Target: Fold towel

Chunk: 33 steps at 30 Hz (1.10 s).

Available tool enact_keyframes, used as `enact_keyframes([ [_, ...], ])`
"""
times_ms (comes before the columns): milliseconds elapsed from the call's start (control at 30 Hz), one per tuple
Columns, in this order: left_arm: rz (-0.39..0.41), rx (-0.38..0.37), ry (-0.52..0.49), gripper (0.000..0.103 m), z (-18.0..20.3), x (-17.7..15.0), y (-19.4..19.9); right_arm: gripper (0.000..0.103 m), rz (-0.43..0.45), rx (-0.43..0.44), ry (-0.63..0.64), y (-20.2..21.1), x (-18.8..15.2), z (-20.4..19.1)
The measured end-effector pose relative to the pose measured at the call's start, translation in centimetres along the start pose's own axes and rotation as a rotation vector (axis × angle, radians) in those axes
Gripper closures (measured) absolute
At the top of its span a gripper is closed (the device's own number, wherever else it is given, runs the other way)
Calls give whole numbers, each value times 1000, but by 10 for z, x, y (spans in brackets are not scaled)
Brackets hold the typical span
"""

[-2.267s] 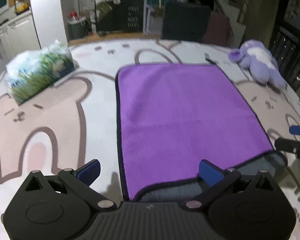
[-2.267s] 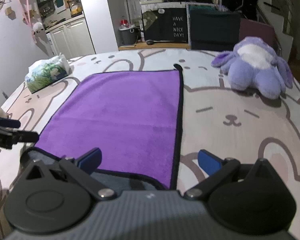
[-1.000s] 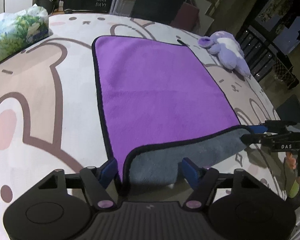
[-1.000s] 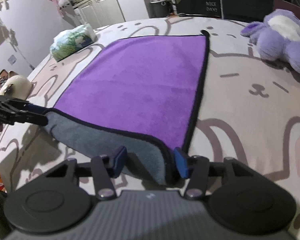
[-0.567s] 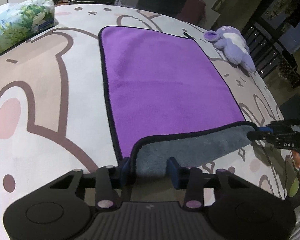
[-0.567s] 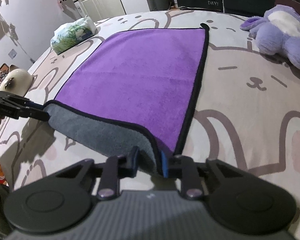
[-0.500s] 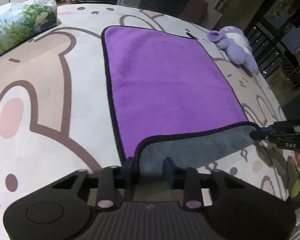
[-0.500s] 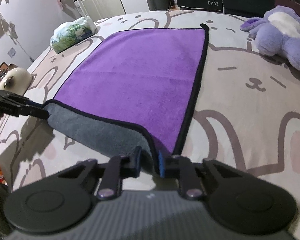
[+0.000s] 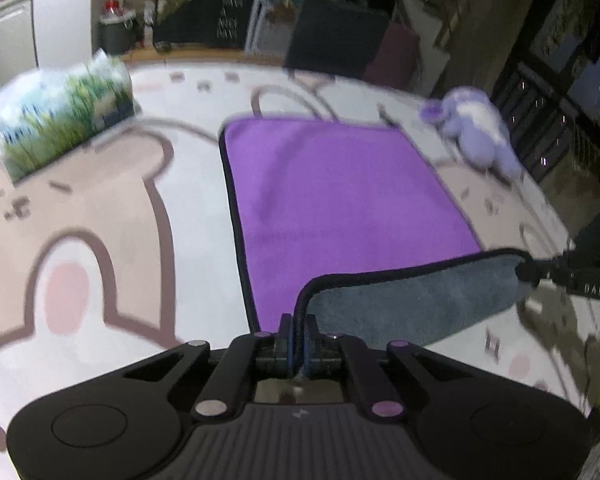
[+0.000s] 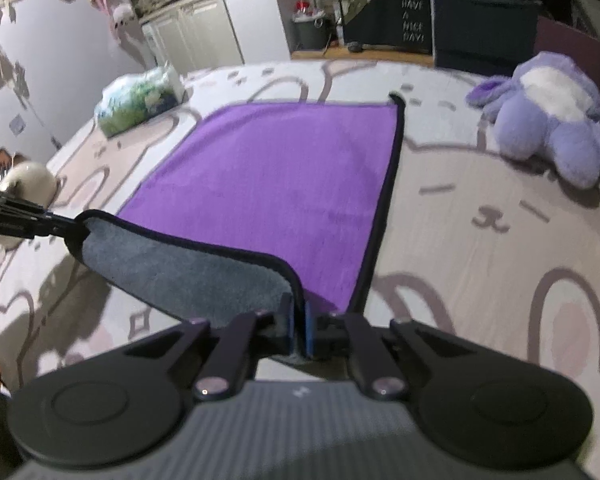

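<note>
A purple towel (image 9: 340,188) with a black hem and grey underside lies flat on the bear-print surface; it also shows in the right wrist view (image 10: 276,184). My left gripper (image 9: 298,338) is shut on the towel's near left corner. My right gripper (image 10: 298,330) is shut on the near right corner. The near edge is lifted off the surface between them, grey underside (image 9: 412,300) showing. The right gripper shows at the right of the left wrist view (image 9: 532,270), and the left gripper shows at the left of the right wrist view (image 10: 70,224).
A green and white tissue pack (image 9: 64,120) lies far left of the towel. A purple plush toy (image 10: 552,128) lies far right. A cream round object (image 10: 28,182) sits at the left edge. Cabinets and dark furniture stand beyond the surface.
Both grippers closed fully on the towel's near corners and lifted them. The near edge now hangs higher above the surface, and the view has tilted up.
</note>
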<state>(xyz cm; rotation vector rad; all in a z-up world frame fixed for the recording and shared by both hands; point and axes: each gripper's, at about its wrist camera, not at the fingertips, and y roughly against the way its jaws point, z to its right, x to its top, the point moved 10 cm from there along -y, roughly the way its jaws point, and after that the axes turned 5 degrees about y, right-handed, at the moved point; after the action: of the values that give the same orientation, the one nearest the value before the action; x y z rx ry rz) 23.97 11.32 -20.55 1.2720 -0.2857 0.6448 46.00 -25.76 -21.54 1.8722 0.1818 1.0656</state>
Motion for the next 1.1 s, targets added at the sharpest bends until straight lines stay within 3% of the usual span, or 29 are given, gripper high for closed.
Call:
enact_keyframes([
  [533,243,10,70,98,7,80,29,97,231,-49,-55,29,83,25],
  [800,323,37,92,98,7,121,24,98,284,-80,-70,24,118,35],
  [1100,361,69,86,98,1,163,-1,98,313,-129,-81,6,153,51],
])
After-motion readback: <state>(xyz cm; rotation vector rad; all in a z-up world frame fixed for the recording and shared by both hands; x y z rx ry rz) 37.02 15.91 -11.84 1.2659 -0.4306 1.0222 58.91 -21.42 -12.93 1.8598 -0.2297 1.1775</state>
